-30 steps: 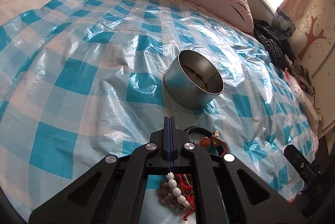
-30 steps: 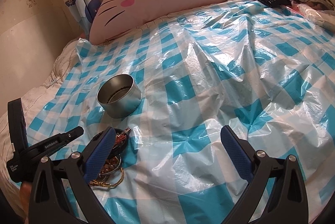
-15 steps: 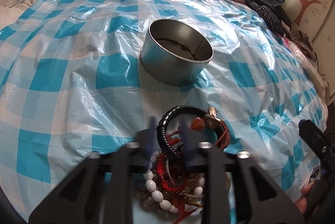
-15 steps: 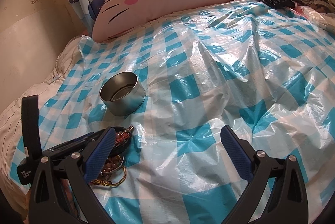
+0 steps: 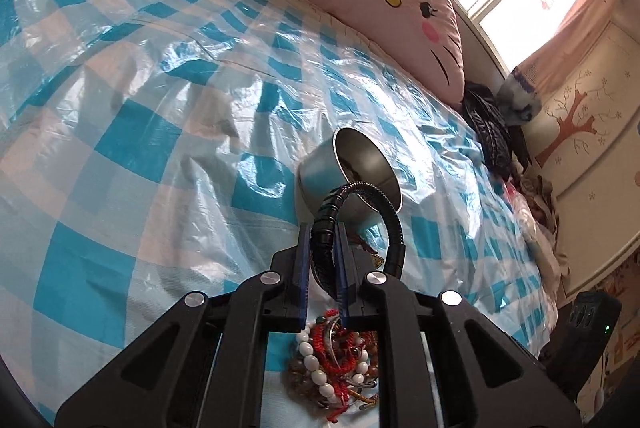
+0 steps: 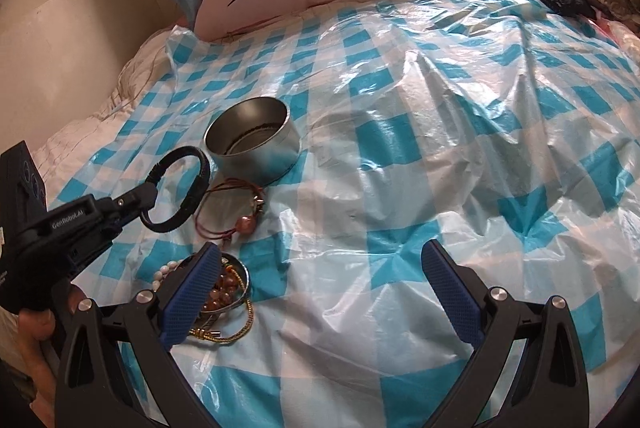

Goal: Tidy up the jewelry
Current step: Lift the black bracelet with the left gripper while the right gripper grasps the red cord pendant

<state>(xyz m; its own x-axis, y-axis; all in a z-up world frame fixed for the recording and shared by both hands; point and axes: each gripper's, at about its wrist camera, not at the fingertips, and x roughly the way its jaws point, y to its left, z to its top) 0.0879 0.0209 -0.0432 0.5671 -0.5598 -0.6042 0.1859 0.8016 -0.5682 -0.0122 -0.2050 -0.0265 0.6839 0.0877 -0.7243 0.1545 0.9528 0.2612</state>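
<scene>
Pinching black bracelet (image 5: 326, 224) | left gripper (image 5: 323, 260) clamped | right gripper (image 6: 320, 292) wide, empty

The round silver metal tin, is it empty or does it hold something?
Not empty: the round silver metal tin stands upright, with dark strands along its bottom.

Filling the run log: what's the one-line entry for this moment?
left gripper: shut on black bracelet, lifted | right gripper: open, empty | tin: upright on bed | jewelry pile: on sheet

Each claw (image 5: 322, 228) (image 6: 316, 292) is matte black with ribbed blue finger pads (image 6: 188, 302), silver screws and white "GenRobot.AI" lettering.
</scene>
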